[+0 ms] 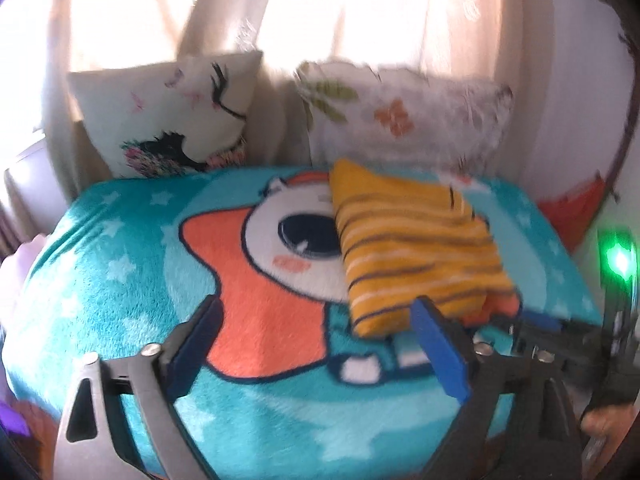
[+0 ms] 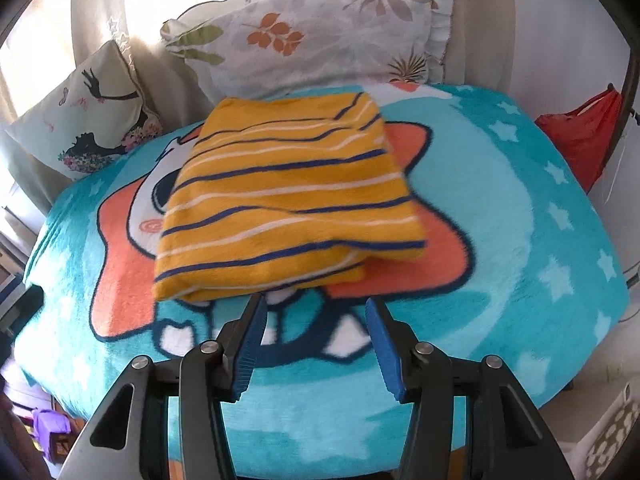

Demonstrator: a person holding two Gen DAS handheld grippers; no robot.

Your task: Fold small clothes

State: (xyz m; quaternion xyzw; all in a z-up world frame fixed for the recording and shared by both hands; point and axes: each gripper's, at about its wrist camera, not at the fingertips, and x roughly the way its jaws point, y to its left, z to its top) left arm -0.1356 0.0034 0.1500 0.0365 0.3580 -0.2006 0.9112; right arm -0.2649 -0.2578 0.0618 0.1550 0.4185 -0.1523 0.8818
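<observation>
A yellow garment with blue and white stripes (image 2: 288,200) lies folded in a thick rectangle on the teal cartoon blanket (image 2: 500,220). My right gripper (image 2: 316,308) is open and empty, just in front of the garment's near edge. In the left wrist view the garment (image 1: 416,248) lies to the right of centre. My left gripper (image 1: 316,312) is open and empty, its right finger close to the garment's near left corner. The other gripper (image 1: 560,332) shows at the right edge, near the garment's near right corner.
Two pillows lean against the curtain at the back: one with a dark figure print (image 1: 172,116) and one with a leaf print (image 2: 312,36). A red bag (image 2: 584,136) hangs at the right. A purple object (image 2: 48,428) sits low left beside the blanket.
</observation>
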